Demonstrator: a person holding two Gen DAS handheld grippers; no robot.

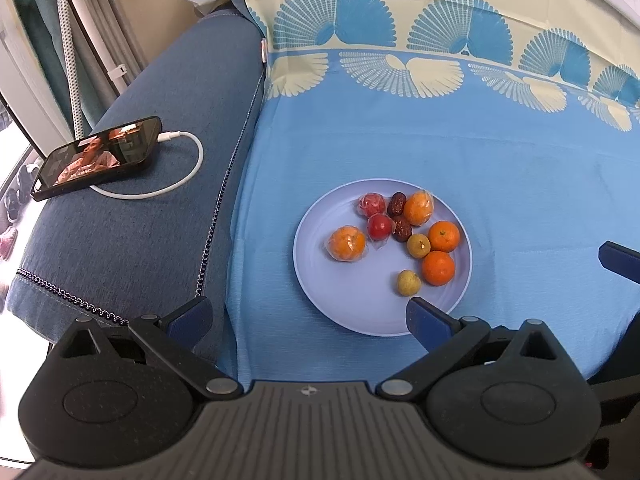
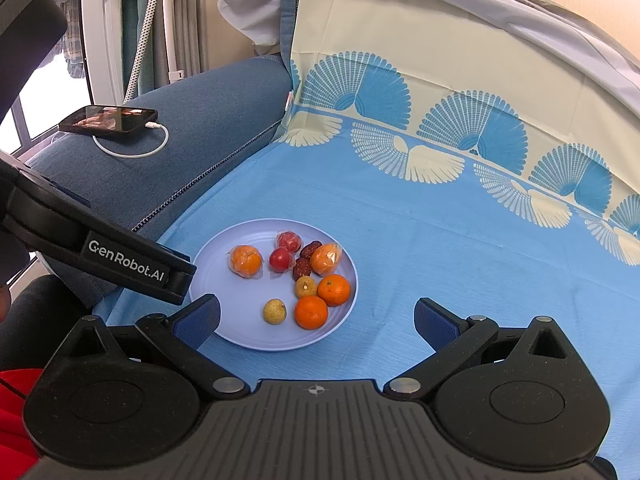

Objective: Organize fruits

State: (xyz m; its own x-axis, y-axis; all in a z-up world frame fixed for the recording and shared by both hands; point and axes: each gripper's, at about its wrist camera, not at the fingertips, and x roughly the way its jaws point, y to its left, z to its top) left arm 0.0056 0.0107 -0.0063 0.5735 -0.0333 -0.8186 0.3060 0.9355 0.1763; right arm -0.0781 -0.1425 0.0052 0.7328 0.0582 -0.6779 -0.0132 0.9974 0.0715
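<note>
A pale blue plate (image 1: 340,304) (image 2: 224,320) lies on the blue cloth and holds several fruits: bare oranges (image 1: 438,268) (image 2: 311,312), plastic-wrapped oranges (image 1: 346,243) (image 2: 245,261), a red tomato (image 1: 379,227) (image 2: 280,259), dark dates (image 1: 401,229) (image 2: 301,269) and small yellowish fruits (image 1: 409,282) (image 2: 274,311). My left gripper (image 1: 308,316) is open and empty, just short of the plate's near edge. My right gripper (image 2: 316,316) is open and empty, its jaws on either side of the plate's near rim, above it.
A phone (image 1: 98,157) (image 2: 108,121) with a white cable (image 1: 176,184) lies on the blue sofa arm at the left. The patterned cloth (image 1: 480,140) runs up the backrest. The left gripper's arm (image 2: 120,264) reaches in from the left of the right wrist view.
</note>
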